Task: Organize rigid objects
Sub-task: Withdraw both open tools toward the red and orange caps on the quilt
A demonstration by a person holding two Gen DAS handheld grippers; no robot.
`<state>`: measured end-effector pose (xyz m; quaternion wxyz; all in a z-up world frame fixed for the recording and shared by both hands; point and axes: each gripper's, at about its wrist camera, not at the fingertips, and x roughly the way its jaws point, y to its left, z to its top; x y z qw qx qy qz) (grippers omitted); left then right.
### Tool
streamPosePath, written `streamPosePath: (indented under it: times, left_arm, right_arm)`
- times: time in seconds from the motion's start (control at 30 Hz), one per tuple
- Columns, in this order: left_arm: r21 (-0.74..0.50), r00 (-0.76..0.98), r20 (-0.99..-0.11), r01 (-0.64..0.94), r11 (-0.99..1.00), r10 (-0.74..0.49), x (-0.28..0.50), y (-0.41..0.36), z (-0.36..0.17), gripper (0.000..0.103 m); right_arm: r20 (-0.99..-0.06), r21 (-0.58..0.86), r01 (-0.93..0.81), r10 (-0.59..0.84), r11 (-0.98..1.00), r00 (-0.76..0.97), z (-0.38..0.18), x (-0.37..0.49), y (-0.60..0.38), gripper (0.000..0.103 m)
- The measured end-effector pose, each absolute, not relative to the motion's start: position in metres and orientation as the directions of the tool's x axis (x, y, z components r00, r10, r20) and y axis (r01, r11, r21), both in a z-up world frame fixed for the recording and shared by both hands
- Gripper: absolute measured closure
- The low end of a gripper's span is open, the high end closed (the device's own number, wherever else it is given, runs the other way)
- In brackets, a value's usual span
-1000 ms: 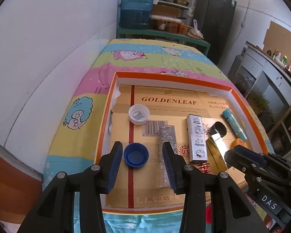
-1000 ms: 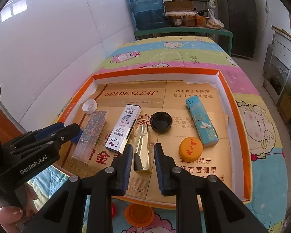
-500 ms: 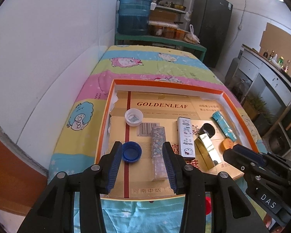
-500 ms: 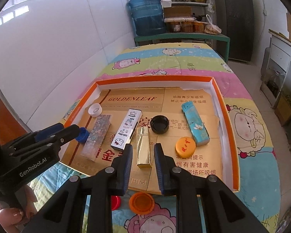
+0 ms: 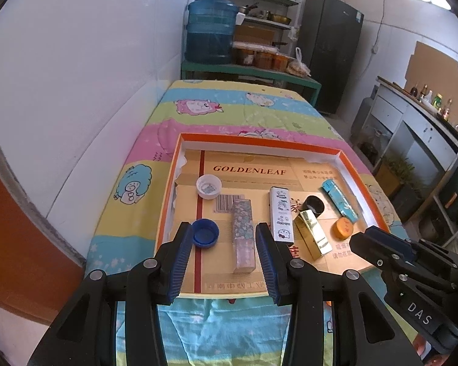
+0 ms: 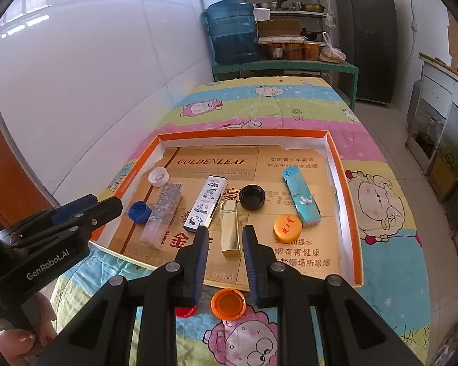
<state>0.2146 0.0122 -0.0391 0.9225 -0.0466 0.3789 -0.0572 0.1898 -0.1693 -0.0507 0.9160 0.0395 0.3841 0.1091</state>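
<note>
An orange-rimmed tray (image 5: pixel 259 138) (image 6: pixel 244 132) lined with cardboard lies on the cartoon-print cloth. It holds a white cap (image 5: pixel 208 186), a blue cap (image 5: pixel 205 232), a floral box (image 5: pixel 243 235), a white cartoon box (image 5: pixel 281 213), a gold box (image 6: pixel 230 228), a black cap (image 6: pixel 252 197), a teal box (image 6: pixel 300 199) and an orange cap (image 6: pixel 287 225). My left gripper (image 5: pixel 223 228) hovers open and empty above the tray's near left. Over the near edge my right gripper (image 6: pixel 226 228) is shut, empty, in line with the gold box.
An orange cap (image 6: pixel 228 302) and a red cap (image 6: pixel 184 311) lie on the cloth in front of the tray. A white wall runs along the left. A blue water jug (image 5: pixel 210 36), shelves and a dark fridge (image 5: pixel 332 52) stand beyond the table. A cabinet (image 5: pixel 412 134) lines the right.
Both grippers have drawn back and up from the tray, so more of the table shows. The things in the tray have not moved. Neither gripper's jaws changed.
</note>
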Motion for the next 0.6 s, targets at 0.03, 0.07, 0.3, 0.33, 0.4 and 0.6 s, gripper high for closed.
streamPosePath:
  times: [0.03, 0.07, 0.3, 0.33, 0.4, 0.6]
  left_arm:
    - [-0.132, 0.705, -0.694, 0.073, 0.989, -0.145, 0.213, 0.012, -0.038, 0.059]
    - [-0.133, 0.705, -0.694, 0.075, 0.988, -0.147, 0.213, 0.012, -0.038, 0.059]
    - [-0.138, 0.705, -0.690, 0.094, 0.986, -0.164, 0.202, 0.011, -0.032, 0.059]
    - [-0.137, 0.705, -0.690, 0.097, 0.986, -0.165, 0.201, 0.010, -0.031, 0.059]
    - [-0.133, 0.705, -0.689, 0.105, 0.986, -0.168, 0.197, 0.009, -0.029, 0.059]
    - [-0.143, 0.702, -0.687, 0.121, 0.982, -0.187, 0.184, 0.009, -0.026, 0.059]
  right_arm:
    - [-0.694, 0.155, -0.169, 0.229, 0.973, 0.682, -0.050, 0.188, -0.169, 0.080]
    - [-0.693, 0.154, -0.169, 0.228, 0.974, 0.683, -0.049, 0.187, -0.169, 0.080]
    - [-0.687, 0.149, -0.169, 0.225, 0.974, 0.691, -0.042, 0.178, -0.169, 0.080]
    - [-0.685, 0.150, -0.169, 0.226, 0.974, 0.692, -0.041, 0.176, -0.169, 0.080]
    - [-0.683, 0.152, -0.168, 0.226, 0.974, 0.695, -0.040, 0.173, -0.170, 0.080]
    - [-0.682, 0.149, -0.159, 0.218, 0.976, 0.698, -0.038, 0.161, -0.172, 0.080]
